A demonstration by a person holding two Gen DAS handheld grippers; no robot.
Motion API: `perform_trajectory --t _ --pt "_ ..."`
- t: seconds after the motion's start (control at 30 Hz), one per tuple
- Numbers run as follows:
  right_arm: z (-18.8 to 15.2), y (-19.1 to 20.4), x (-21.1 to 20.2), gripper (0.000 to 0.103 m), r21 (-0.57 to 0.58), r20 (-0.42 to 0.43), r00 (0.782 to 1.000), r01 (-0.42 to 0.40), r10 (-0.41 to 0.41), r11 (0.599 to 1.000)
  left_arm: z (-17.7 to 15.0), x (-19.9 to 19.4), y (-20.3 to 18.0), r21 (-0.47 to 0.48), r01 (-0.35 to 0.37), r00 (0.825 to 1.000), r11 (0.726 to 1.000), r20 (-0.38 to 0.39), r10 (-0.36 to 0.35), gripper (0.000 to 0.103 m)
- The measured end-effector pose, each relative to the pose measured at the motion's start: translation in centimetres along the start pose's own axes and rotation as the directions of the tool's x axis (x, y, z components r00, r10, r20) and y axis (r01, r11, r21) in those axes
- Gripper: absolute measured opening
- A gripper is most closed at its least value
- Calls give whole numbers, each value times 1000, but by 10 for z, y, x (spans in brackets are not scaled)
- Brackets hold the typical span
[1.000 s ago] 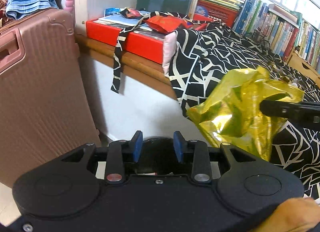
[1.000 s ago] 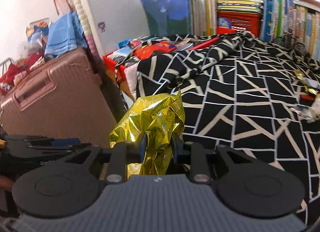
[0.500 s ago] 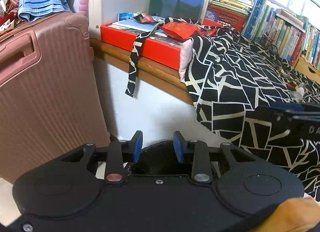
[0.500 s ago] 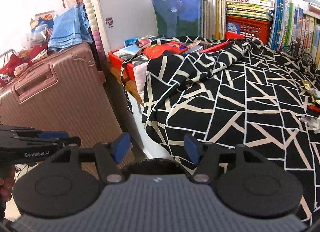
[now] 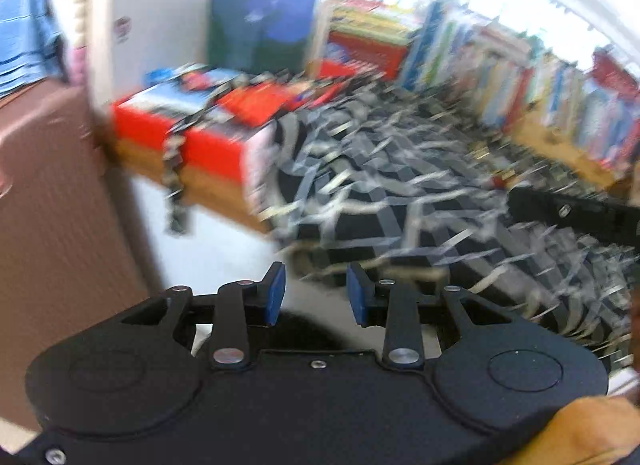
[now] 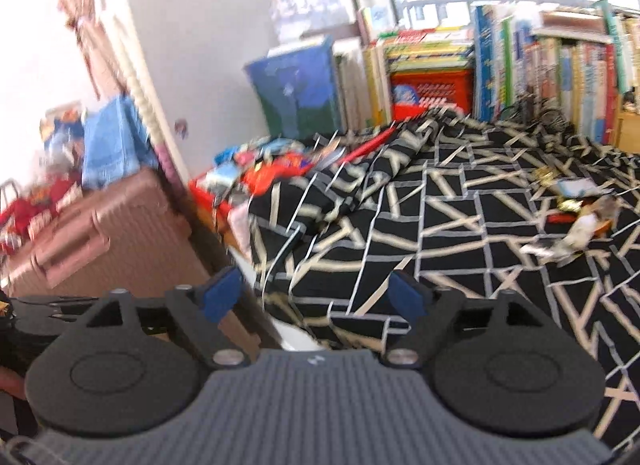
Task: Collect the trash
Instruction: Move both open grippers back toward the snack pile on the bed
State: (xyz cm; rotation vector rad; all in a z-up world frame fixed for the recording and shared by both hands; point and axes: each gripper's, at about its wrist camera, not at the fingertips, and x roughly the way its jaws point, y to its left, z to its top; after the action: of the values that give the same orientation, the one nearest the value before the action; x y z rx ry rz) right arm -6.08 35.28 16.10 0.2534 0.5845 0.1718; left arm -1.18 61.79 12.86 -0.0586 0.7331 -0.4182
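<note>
Above the black patterned bedspread (image 6: 460,225), the right gripper (image 6: 316,293) is spreading wide and empty, the left gripper (image 5: 315,293) narrowly parted and empty; fast blurred motion is risking misjudged reaches toward scattered wrappers (image 6: 580,225).

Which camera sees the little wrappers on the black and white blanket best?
The right wrist view. The wrappers lie in plain sight on the blanket, at the right and only a bit blurred. In the left wrist view the blanket is badly smeared, so the wrappers are just tiny specks far back.
</note>
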Motion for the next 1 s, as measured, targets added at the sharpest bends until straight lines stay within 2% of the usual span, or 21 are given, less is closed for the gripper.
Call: perform_trajectory --t 0.13,0.2,0.33,0.4,0.5,0.57,0.7,0.77,0.9,1.0 --pt "24 -16 -26 93 59 33 999 3 -5 998 37 -12 -28 56 86 995 995 47 -88 32" --pt "37 -23 -38 103 81 43 999 -7 3 997 58 -20 -45 74 110 991 991 69 -115 32" --pt "70 -37 -70 103 81 87 995 -47 40 996 100 -32 -80 129 162 981 978 87 -174 32" --pt "92 -47 -86 103 99 115 992 -54 42 994 120 -40 -97 165 212 968 963 96 -230 30" --pt "126 -66 -108 103 122 171 982 -97 75 988 154 -49 -120 181 307 939 934 103 -328 29" --pt "149 -81 -119 103 135 207 975 -115 86 984 179 -54 -138 208 334 923 919 123 -364 29" --pt "193 -114 -139 103 137 293 952 -139 94 981 219 -60 -174 268 322 901 908 208 -381 29" --pt "210 -129 -144 103 105 315 946 -110 72 988 236 -54 -193 277 311 894 909 240 -379 29" --pt "232 -157 -138 103 39 336 942 2 -15 999 259 -27 -234 298 276 895 914 267 -358 30" --pt "239 -182 -126 103 2 312 948 68 -65 998 266 6 -265 320 258 902 912 258 -346 32"
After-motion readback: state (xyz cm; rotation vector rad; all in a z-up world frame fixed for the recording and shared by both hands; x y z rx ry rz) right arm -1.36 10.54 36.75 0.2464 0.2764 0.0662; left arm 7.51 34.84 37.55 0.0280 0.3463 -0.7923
